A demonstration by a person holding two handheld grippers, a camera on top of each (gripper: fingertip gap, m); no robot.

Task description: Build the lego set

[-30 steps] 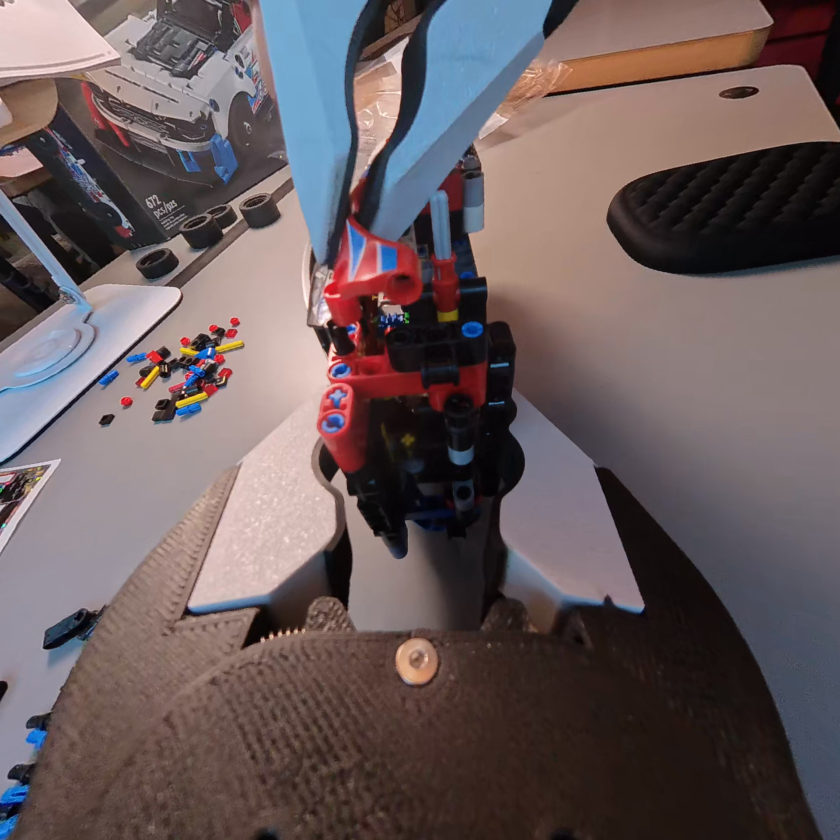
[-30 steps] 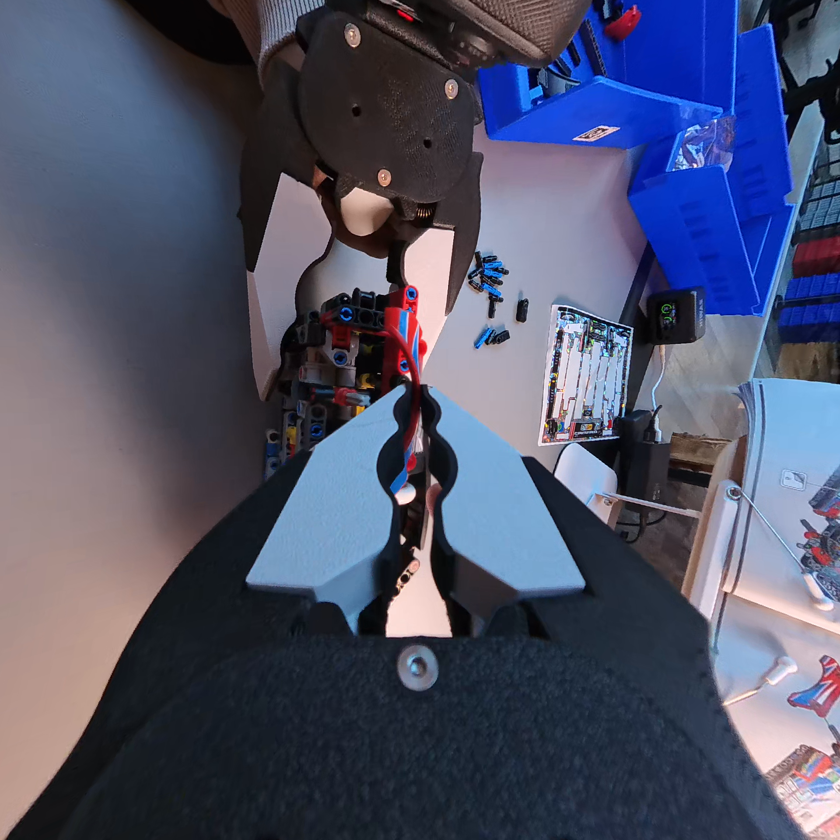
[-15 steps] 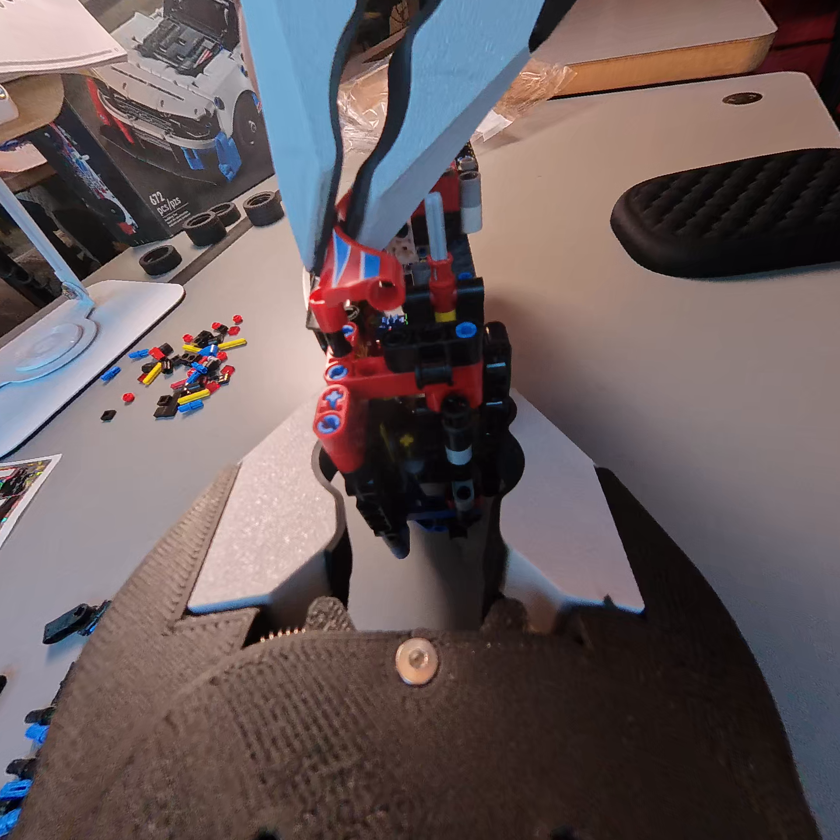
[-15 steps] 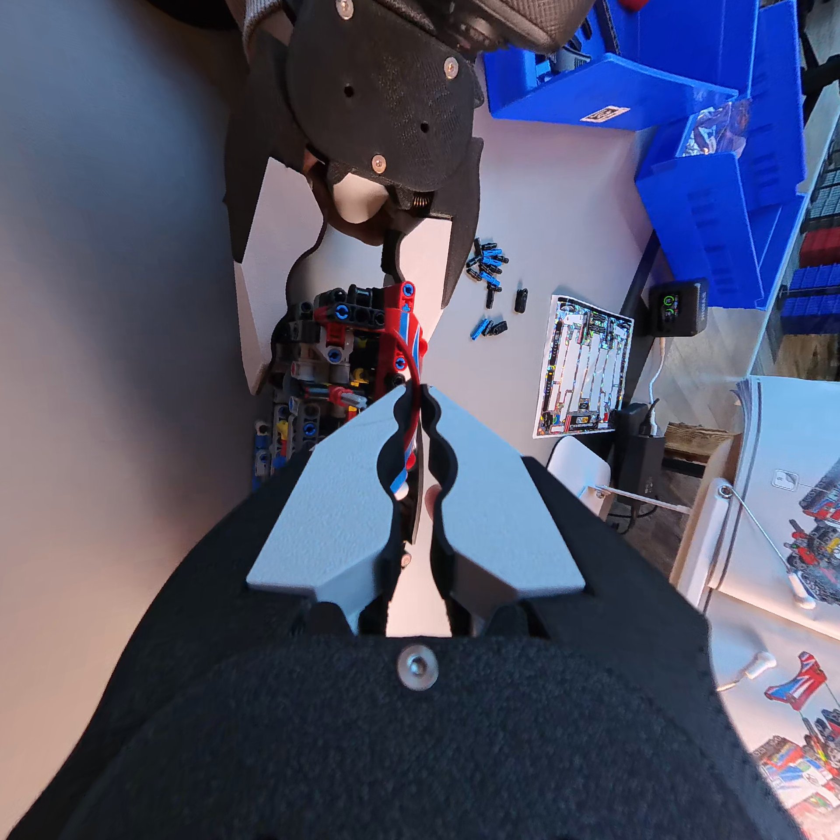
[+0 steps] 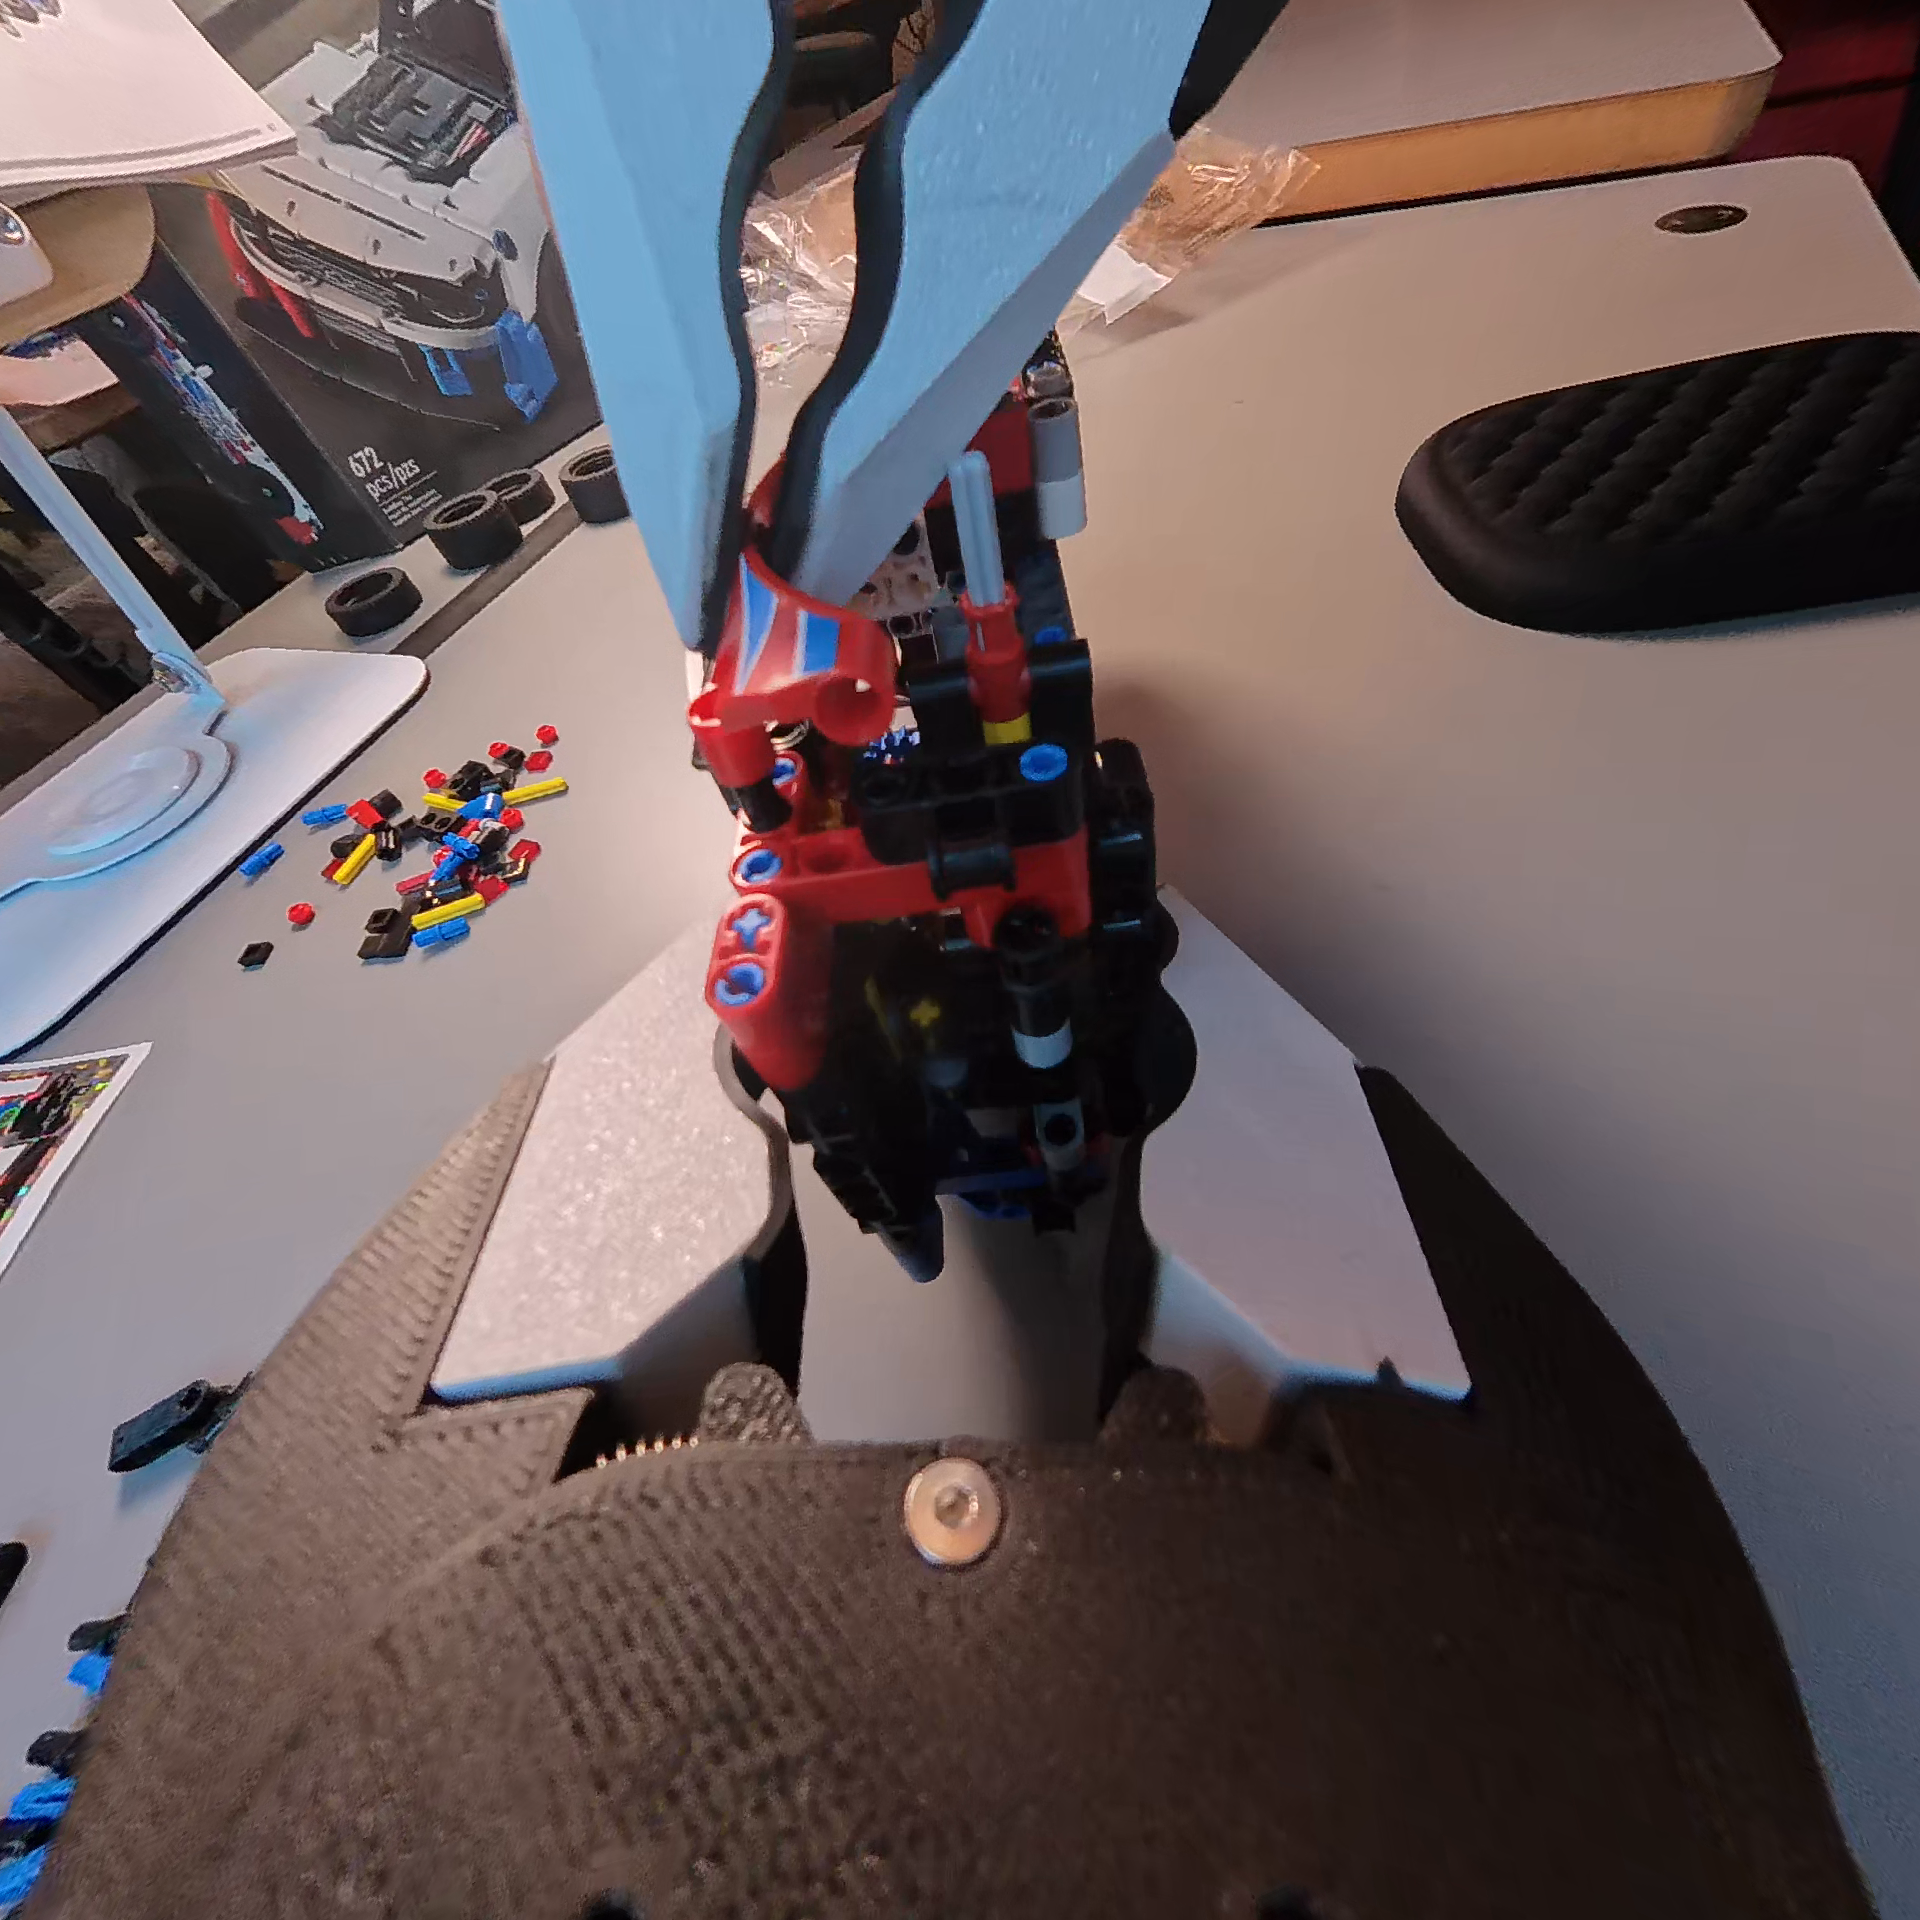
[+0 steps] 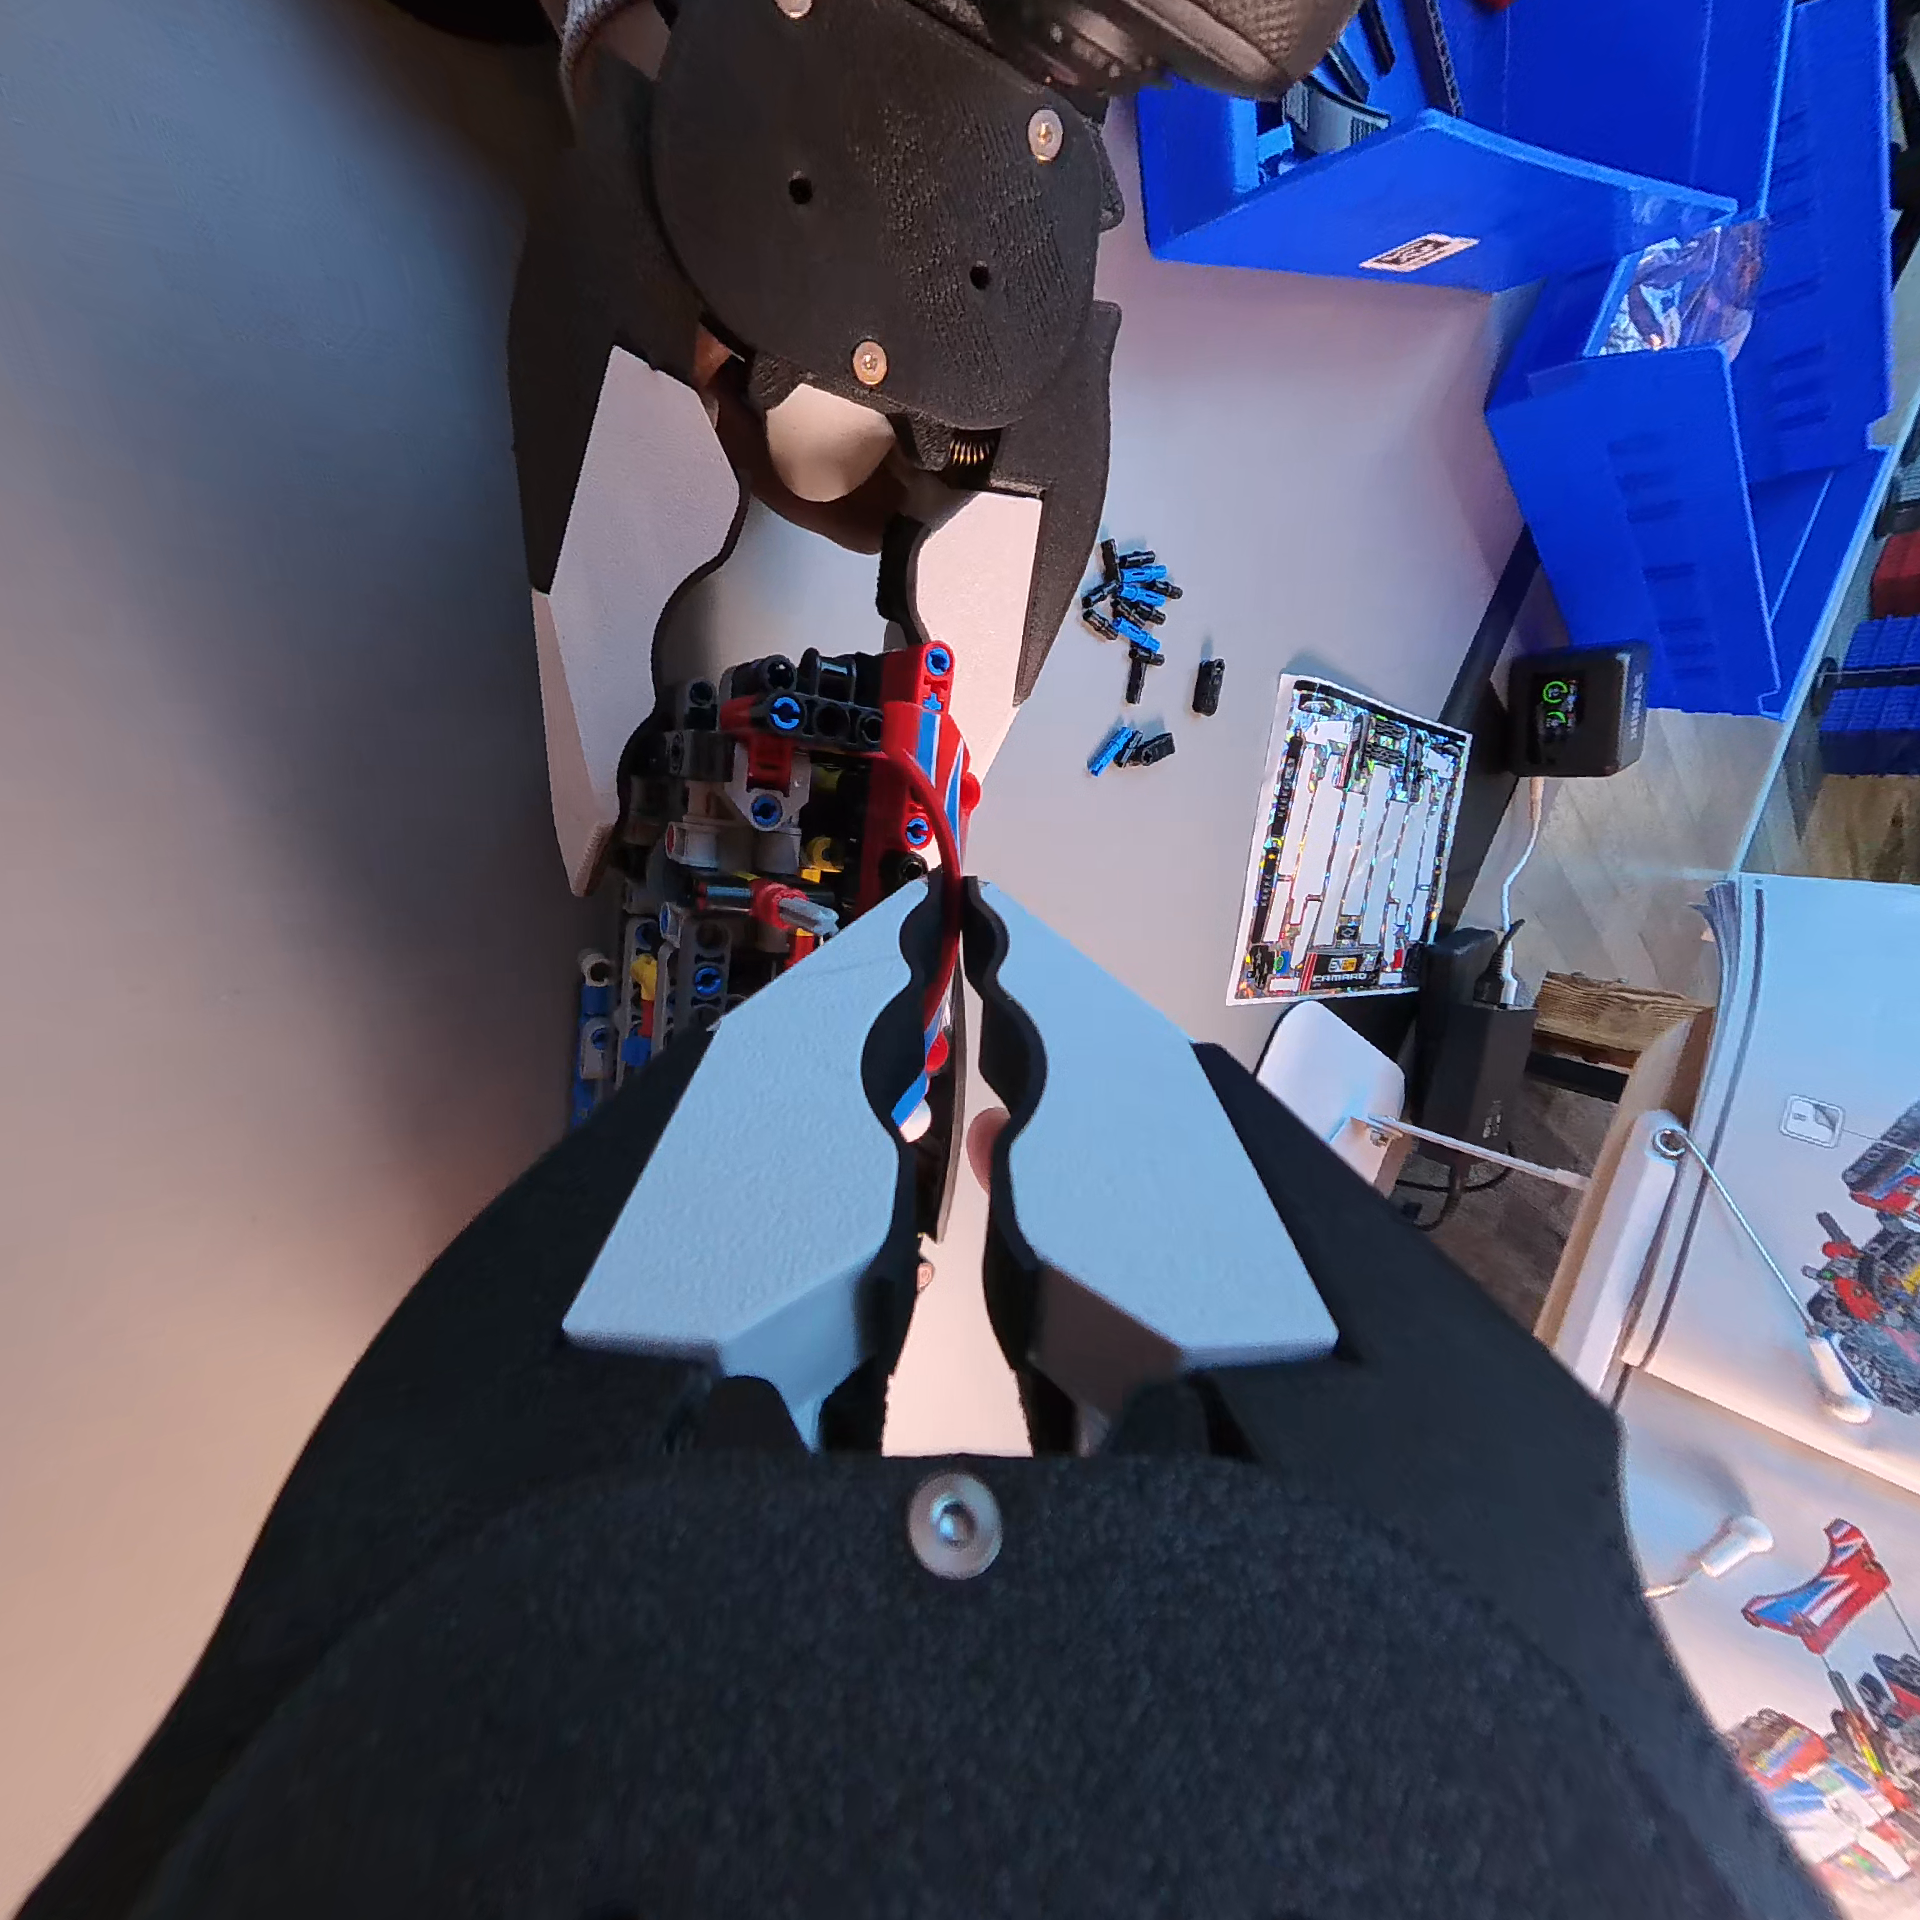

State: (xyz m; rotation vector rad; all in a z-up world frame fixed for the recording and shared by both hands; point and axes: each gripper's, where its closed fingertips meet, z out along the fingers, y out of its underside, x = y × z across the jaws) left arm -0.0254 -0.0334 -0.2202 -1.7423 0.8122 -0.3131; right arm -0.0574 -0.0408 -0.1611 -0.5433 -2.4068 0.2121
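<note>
two grippers meeting on one lego assembly

two grippers act on a single model. the left gripper (image 5: 961,1091) has its grey fingers (image 5: 634,1195) closed against the sides of the black-and-red lego assembly (image 5: 935,914), which stands upright between them above the grey table (image 5: 1507,831). the right gripper (image 6: 951,935) comes in from the far side with its jaws almost together, pinching a curved red panel (image 5: 800,655) striped in blue and white; the panel's lower end touches the upper left corner of the assembly. in the right wrist view the same red panel (image 6: 940,790) runs from the pinch point along the assembly's (image 6: 790,790) edge, and the left gripper's black body (image 6: 862,208) fills the space beyond.

farther out, left of the assembly in the left wrist view, a scatter of small red, yellow, blue and black pieces (image 5: 436,842) lies loose on the table, near a white lamp base (image 5: 135,790). four black tyres (image 5: 478,520) sit beside the set's box (image 5: 343,312). a black wrist pad (image 5: 1683,488) lies to the right. the right wrist view also shows a cluster of blue and black pins (image 6: 1132,613), a sticker sheet (image 6: 1351,842), blue bins (image 6: 1662,312) and an open instruction booklet (image 6: 1818,1195).
</note>
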